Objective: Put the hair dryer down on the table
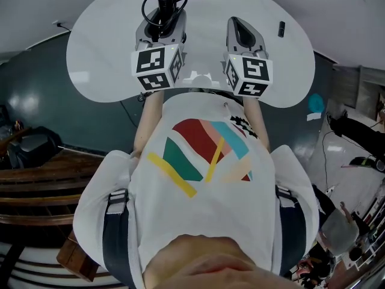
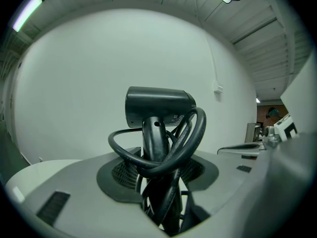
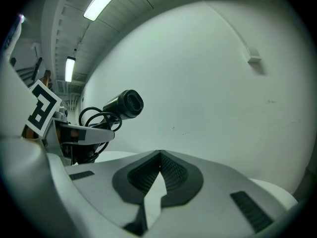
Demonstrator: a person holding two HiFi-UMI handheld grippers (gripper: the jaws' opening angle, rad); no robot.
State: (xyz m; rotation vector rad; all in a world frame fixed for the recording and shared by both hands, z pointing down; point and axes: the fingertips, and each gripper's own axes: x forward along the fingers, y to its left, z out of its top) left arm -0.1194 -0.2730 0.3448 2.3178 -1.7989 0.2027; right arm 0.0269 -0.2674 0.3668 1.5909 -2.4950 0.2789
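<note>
**Hair dryer clamped by its handle in your left gripper, above the table**

The hair dryer (image 2: 158,105) sits between the fingers of your left gripper (image 2: 159,170). The fingers are clamped on its handle, with a ribbed pad (image 2: 124,171) pressing on either side. The handle runs along the fingers and out past their tips. The barrel tops it just beyond the tips and lies crosswise to them, its long axis running from one finger's side to the other. In the right gripper view, one round end of the barrel faces toward your right side; which end it is, you cannot tell.

The black cord (image 2: 197,133) is looped in thick coils round the handle just ahead of the fingertips, and some strands drop between the fingers alongside it.

In the head view the dryer hangs beyond the fingertips over the far part of the white table (image 1: 102,59), and the right gripper view shows it raised off the tabletop.

Your right gripper (image 3: 158,155), just beside the left, has its fingers together with the tips touching and nothing between them. A small dark object (image 1: 281,29) lies on the table off the outer side of those fingers.
</note>
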